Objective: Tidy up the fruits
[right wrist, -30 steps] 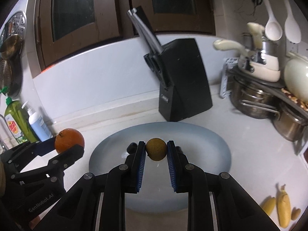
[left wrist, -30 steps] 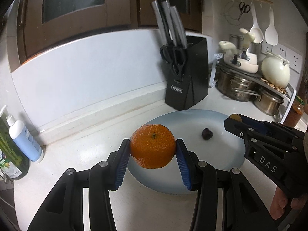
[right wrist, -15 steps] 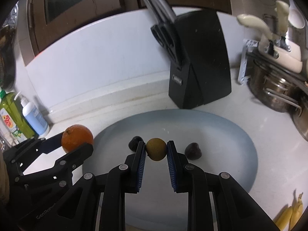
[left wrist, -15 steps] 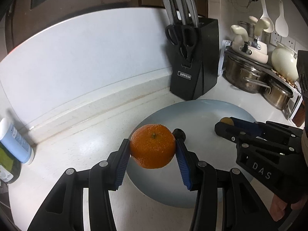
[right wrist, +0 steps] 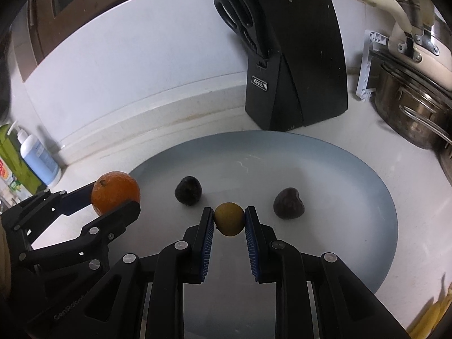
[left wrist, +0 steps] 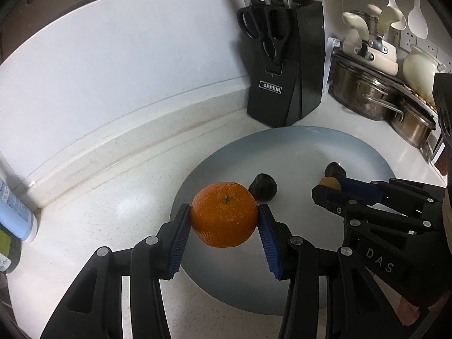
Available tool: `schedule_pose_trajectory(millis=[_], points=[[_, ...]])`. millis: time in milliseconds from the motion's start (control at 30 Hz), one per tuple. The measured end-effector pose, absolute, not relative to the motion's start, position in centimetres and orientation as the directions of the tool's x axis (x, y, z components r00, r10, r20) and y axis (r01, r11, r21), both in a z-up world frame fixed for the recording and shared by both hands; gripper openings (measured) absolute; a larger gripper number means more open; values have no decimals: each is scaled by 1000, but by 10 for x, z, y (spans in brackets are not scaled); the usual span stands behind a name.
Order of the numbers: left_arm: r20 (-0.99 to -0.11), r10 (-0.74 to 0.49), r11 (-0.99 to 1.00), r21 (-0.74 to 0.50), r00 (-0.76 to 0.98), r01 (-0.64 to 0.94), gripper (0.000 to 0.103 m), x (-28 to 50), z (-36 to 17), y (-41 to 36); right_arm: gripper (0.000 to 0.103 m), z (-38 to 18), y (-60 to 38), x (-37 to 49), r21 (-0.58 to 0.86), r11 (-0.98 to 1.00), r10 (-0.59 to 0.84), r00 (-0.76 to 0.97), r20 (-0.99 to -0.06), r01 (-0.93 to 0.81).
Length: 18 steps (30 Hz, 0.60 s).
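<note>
My left gripper [left wrist: 223, 218] is shut on an orange [left wrist: 224, 214], held over the left rim of a pale blue plate [left wrist: 296, 152]. My right gripper [right wrist: 228, 219] is shut on a small yellow-brown round fruit [right wrist: 228, 218] above the middle of the plate [right wrist: 353, 175]. Two dark fruits lie on the plate: one [right wrist: 188, 190] left of the small fruit, one [right wrist: 288, 203] to its right. In the left wrist view the right gripper [left wrist: 327, 186] comes in from the right with the small fruit [left wrist: 329, 182] at its tip. The right wrist view shows the left gripper [right wrist: 115, 195] and orange [right wrist: 115, 192] at left.
A black knife block [right wrist: 293, 65] stands behind the plate against the white backsplash. Steel pots [left wrist: 373, 96] and a cream kettle [left wrist: 421, 70] crowd the right. Soap bottles [right wrist: 36, 158] stand at the left. Bananas [right wrist: 432, 316] lie on the counter at lower right.
Both grippers have sunk toward the plate and moved forward, each still holding its fruit. The plate and the two dark fruits now look larger and closer.
</note>
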State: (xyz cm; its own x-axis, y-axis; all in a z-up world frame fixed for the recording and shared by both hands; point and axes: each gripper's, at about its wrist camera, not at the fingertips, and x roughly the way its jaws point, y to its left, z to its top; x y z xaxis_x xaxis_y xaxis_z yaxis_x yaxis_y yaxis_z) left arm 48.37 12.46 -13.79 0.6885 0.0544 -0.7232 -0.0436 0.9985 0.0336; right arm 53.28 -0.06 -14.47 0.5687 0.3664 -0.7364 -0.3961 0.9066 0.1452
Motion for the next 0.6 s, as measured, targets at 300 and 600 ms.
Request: schedule_pose_trajectory(millis=[300,600], points=[[-749,33,999,20,662,-28,47,491,-148,122,24,-151,0,537,134,913,346,555,-756,-386],[-770,34,999,23,637,-26,47,494,-158,120,24,-154,-1,537,124,914,337,555,-761,-385]])
